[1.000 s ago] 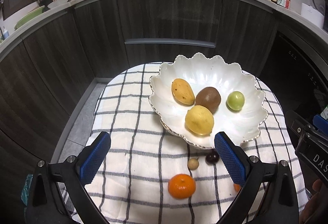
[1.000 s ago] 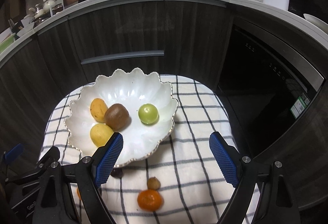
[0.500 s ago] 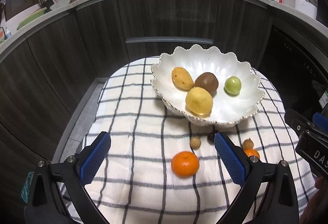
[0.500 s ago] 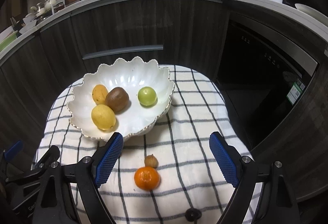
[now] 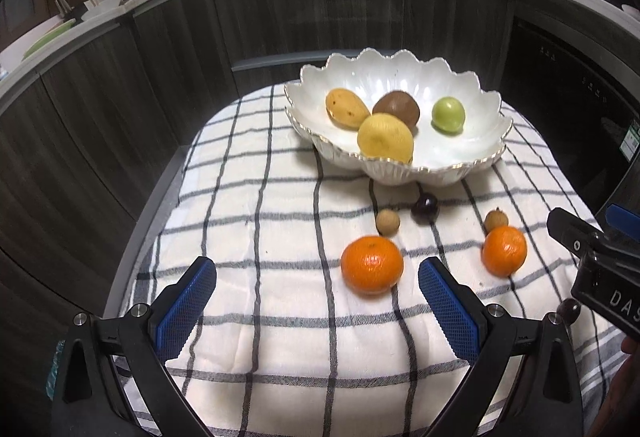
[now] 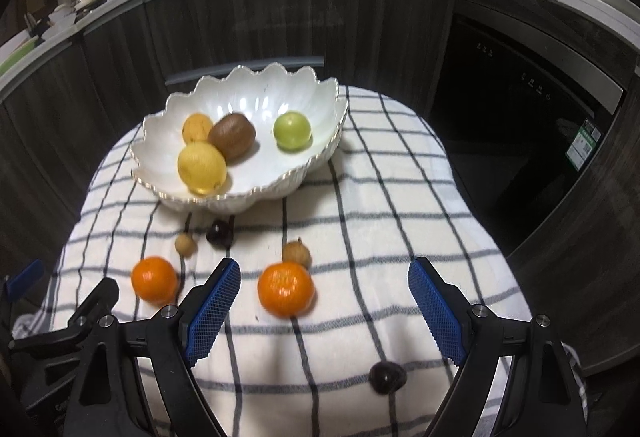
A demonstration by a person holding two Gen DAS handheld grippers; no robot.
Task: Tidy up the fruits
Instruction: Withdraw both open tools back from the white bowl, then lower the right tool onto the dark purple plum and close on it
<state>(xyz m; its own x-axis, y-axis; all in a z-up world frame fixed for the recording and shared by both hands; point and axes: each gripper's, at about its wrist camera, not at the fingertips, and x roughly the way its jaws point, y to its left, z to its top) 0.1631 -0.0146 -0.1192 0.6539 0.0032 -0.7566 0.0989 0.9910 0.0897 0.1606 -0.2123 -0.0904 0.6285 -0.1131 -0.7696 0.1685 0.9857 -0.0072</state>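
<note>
Both grippers hover over checked cloth (image 5: 280, 277), fingers wide apart, nothing between them. Loose fruit lies on cloth short of the white bowl (image 5: 400, 77). Right gripper (image 6: 324, 297) is lined up best: right mandarin (image 6: 285, 289) sits just ahead of its fingers, slightly left of centre, longan (image 6: 297, 253) touching behind it. Left gripper (image 5: 316, 293) has left mandarin (image 5: 372, 264) ahead but off toward its right finger. Mandarins are round, so no axis to match. Judgement: each hand takes its own mandarin, right is nearer to a clean grab
</note>
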